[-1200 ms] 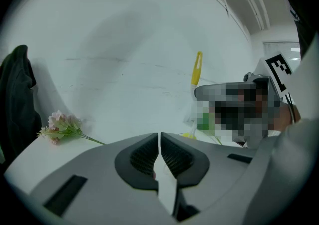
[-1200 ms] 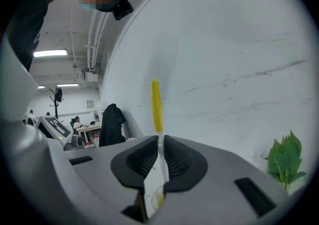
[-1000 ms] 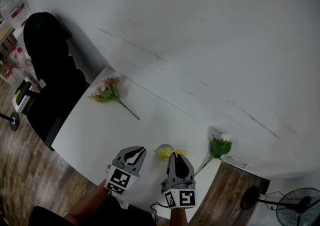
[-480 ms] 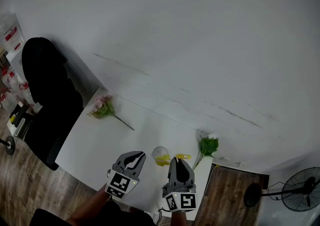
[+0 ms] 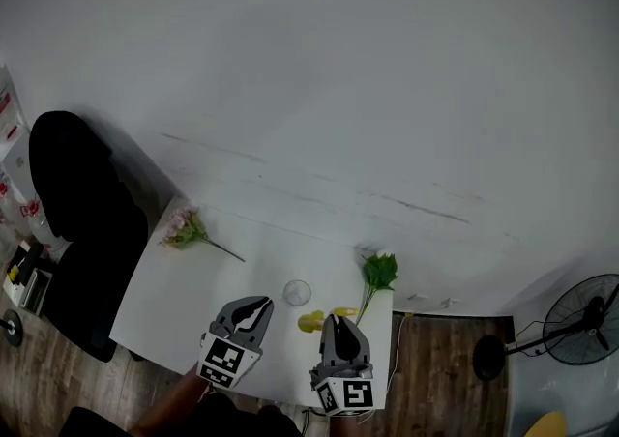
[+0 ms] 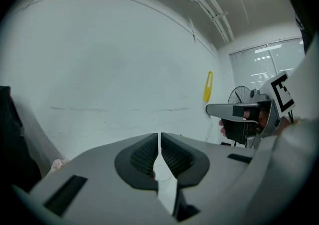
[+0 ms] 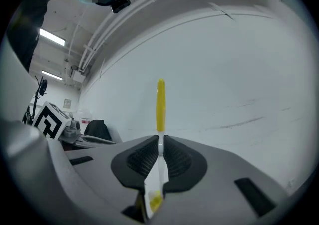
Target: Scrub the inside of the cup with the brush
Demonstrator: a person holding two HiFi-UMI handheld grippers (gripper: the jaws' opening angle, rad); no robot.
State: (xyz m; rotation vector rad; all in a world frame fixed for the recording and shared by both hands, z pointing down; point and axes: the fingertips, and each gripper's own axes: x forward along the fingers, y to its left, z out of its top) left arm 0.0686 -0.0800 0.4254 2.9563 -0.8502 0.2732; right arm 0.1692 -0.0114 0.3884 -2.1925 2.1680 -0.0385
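A small clear cup (image 5: pixel 297 292) stands on the white table (image 5: pixel 193 280), free of both grippers. My right gripper (image 5: pixel 334 321) (image 7: pixel 160 142) is shut on the yellow brush (image 5: pixel 311 321), whose handle (image 7: pixel 160 104) sticks out past the jaw tips. The brush is just near-right of the cup and outside it. My left gripper (image 5: pixel 259 305) (image 6: pixel 159 137) hovers near-left of the cup with its jaws shut and nothing in them. In the left gripper view the right gripper (image 6: pixel 234 112) shows with the brush (image 6: pixel 208 86) raised.
A pink flower sprig (image 5: pixel 184 230) lies at the table's far left and a green sprig (image 5: pixel 379 273) at its far right corner. A black chair (image 5: pixel 73 222) stands left of the table. A fan (image 5: pixel 580 329) stands on the wood floor at right.
The head view has risen, so the table looks smaller and lower. The brush's yellow head, close against the cup before, is now apart from it on the near side.
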